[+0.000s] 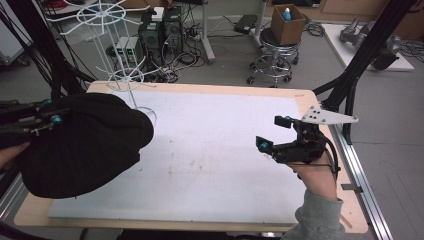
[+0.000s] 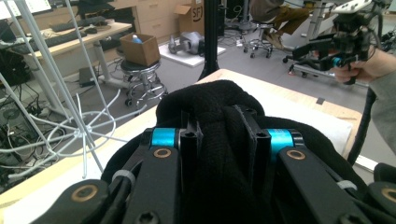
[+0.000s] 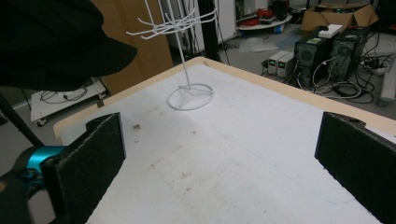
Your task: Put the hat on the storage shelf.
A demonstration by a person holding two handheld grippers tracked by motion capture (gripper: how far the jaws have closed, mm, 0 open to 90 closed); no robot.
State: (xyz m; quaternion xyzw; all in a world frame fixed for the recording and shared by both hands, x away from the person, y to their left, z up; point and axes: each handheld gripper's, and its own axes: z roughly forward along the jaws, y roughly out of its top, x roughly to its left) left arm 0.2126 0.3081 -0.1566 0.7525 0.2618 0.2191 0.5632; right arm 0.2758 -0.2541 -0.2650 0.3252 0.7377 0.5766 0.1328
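Observation:
A black cloth cap [image 1: 85,145] hangs over the table's left side, and my left gripper [image 1: 50,120] is shut on its fabric. In the left gripper view the jaws [image 2: 223,130] pinch a fold of the cap [image 2: 219,98]. A white wire hanger stand [image 1: 122,75] rises at the back left, just behind the cap. My right gripper [image 1: 272,132] hovers open over the right side of the white mat [image 1: 215,160], with nothing between its jaws. In the right gripper view its jaws [image 3: 219,154] stand wide apart, facing the stand [image 3: 189,95] and the cap [image 3: 51,42].
The stand's round base [image 1: 145,112] sits on the mat beside the cap. A black frame post [image 1: 360,65] stands off the table's right edge. Beyond the table are a stool carrying a cardboard box [image 1: 285,25], computer towers [image 1: 160,30] and floor cables.

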